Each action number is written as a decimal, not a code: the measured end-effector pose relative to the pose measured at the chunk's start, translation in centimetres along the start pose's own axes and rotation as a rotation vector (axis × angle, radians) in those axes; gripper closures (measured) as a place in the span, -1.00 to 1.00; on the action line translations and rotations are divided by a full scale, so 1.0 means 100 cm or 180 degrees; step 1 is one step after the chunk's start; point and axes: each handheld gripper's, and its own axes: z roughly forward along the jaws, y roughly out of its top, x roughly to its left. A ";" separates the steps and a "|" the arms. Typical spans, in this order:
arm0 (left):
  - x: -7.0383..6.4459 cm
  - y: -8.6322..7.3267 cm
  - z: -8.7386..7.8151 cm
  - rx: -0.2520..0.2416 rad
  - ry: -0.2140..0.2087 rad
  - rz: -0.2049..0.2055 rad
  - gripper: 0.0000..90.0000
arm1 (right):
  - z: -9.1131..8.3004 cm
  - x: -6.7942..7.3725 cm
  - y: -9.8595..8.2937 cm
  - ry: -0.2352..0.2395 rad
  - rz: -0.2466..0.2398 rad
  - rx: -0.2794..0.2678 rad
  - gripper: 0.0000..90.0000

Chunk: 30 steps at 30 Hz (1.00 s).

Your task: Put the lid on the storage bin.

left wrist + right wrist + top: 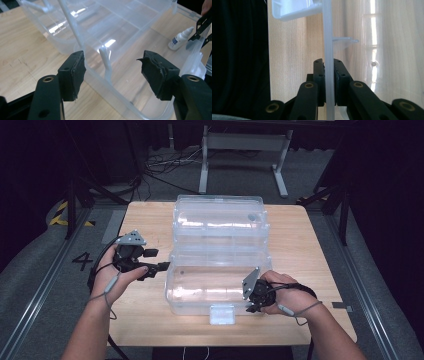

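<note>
Here, one clear plastic storage box (220, 265) stood open in the middle of the wooden bench (310, 250), its lid thrown back toward the far edge and its white latch (222, 314) hanging at the near edge. The right tool (329, 82) was clamped on the box's thin right-hand wall (327, 37), its two black pads pressed flat against the plastic. The left tool (112, 75) hovered wide at the box's left rim, jaws straddling the edge but gripping nothing. A single small white dropper bottle (179, 38) lay near the box's far side, by the right tool; whether it sat inside the tub or behind it could not be told. By the look of it the opening was done and the box was being steadied, with whatever packing or closing was to follow not yet begun. Count: one box, one bottle, two tools
</note>
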 end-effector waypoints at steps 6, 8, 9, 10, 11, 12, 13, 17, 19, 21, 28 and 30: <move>0.000 0.021 0.003 -0.0037 -0.0168 0.0031 -0.21 | 0.000 -0.001 0.000 0.0019 -0.0008 -0.0006 0.84; 0.000 0.028 0.005 -0.0029 -0.0171 0.0074 -0.21 | 0.000 -0.001 0.000 0.0032 0.0004 -0.0011 0.83; -0.001 0.033 0.006 -0.0020 -0.0163 0.0114 -0.21 | 0.000 -0.001 0.000 0.0038 0.0001 -0.0014 0.83; -0.002 0.035 0.007 -0.0014 -0.0162 0.0130 -0.21 | 0.000 -0.002 0.000 0.0040 0.0003 -0.0024 0.83; -0.002 0.035 0.007 -0.0014 -0.0162 0.0130 -0.21 | 0.000 -0.002 0.000 0.0040 0.0003 -0.0024 0.83; -0.004 0.040 0.009 -0.0002 -0.0160 0.0168 -0.21 | 0.000 -0.002 -0.001 0.0040 -0.0010 -0.0018 0.83; -0.004 0.044 0.011 0.0003 -0.0159 0.0213 -0.21 | 0.000 -0.002 -0.001 0.0044 -0.0002 -0.0013 0.83; -0.006 0.058 0.019 0.0030 -0.0194 0.0310 -0.21 | 0.000 -0.003 -0.001 0.0048 -0.0003 -0.0011 0.83; -0.007 0.064 0.023 0.0037 -0.0190 0.0334 -0.21 | 0.000 -0.003 -0.001 0.0048 -0.0012 -0.0013 0.83; -0.008 0.071 0.025 0.0015 -0.0202 0.0354 -0.21 | 0.000 -0.003 -0.001 0.0053 0.0013 -0.0035 0.82; -0.008 0.089 0.031 -0.0031 -0.0229 0.0386 -0.21 | 0.000 -0.003 -0.002 0.0077 0.0006 -0.0040 0.82; -0.008 0.094 0.033 -0.0027 -0.0232 0.0406 -0.21 | 0.000 -0.003 -0.001 0.0084 0.0028 -0.0031 0.82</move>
